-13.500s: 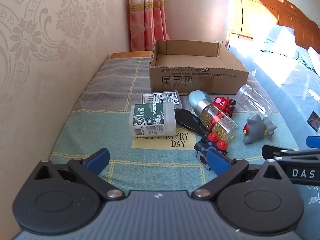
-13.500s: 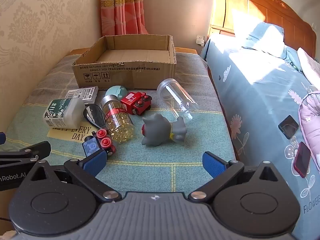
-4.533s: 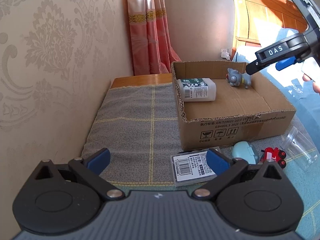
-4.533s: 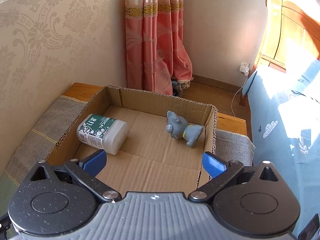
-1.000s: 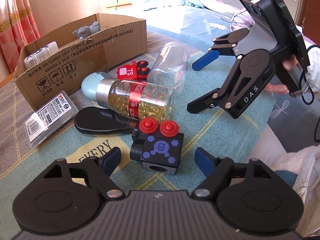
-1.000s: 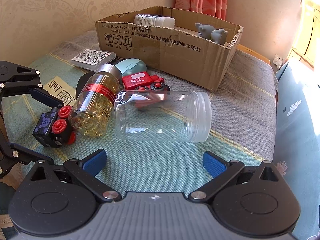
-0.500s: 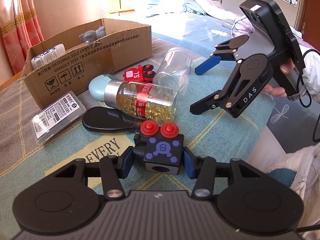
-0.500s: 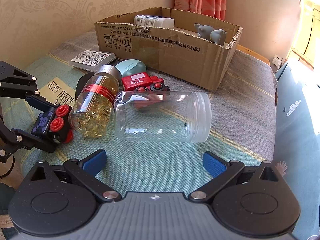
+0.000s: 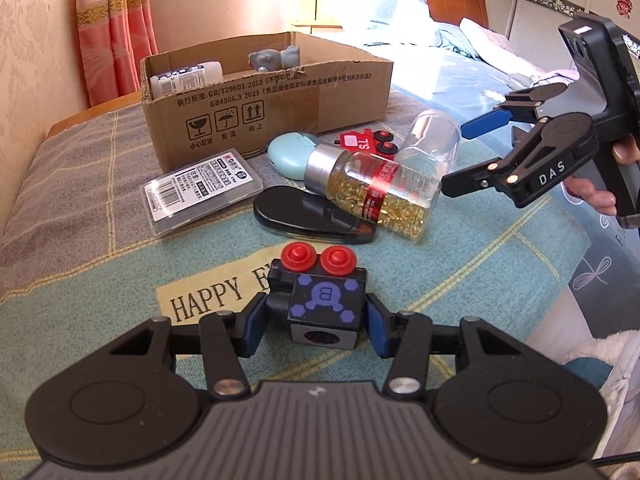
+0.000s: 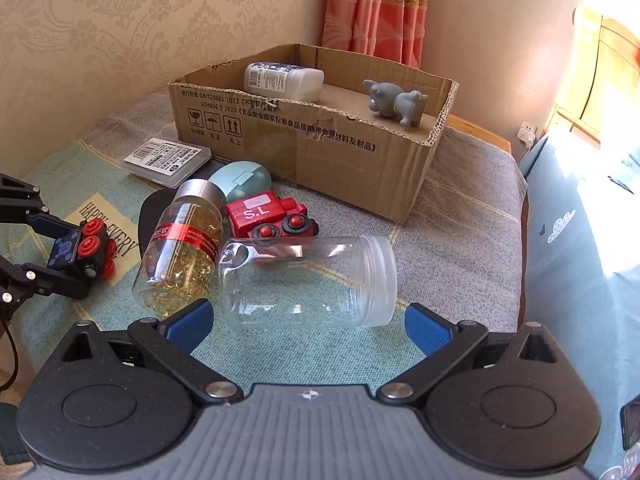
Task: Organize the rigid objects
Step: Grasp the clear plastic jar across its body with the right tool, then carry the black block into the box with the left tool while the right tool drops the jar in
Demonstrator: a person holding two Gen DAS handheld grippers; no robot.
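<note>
My left gripper [image 9: 316, 322] is shut on a black toy car [image 9: 320, 300] with red wheels and a purple top; it also shows in the right wrist view [image 10: 78, 250]. My right gripper [image 10: 308, 322] is open, its pads on either side of a clear empty jar [image 10: 308, 280] lying on its side, not touching. A cardboard box [image 10: 320, 136] at the back holds a white bottle [image 10: 282, 78] and a grey toy animal [image 10: 396, 102]. A capsule bottle [image 10: 180, 248], a red toy train [image 10: 268, 216], a mint case [image 10: 240, 178] and a flat plastic box [image 10: 166, 158] lie in front of the box.
A black oval object [image 9: 312, 216] lies by the capsule bottle. The cloth-covered table has a "HAPPY EVERY DAY" patch [image 9: 208, 300]. A wall runs along the left; a bed [image 10: 580, 240] lies close on the right. The right gripper [image 9: 472, 152] hovers near the jar [image 9: 432, 140].
My left gripper has closed onto the black toy car and lifted it slightly. My right gripper has moved closer to the clear jar, staying open.
</note>
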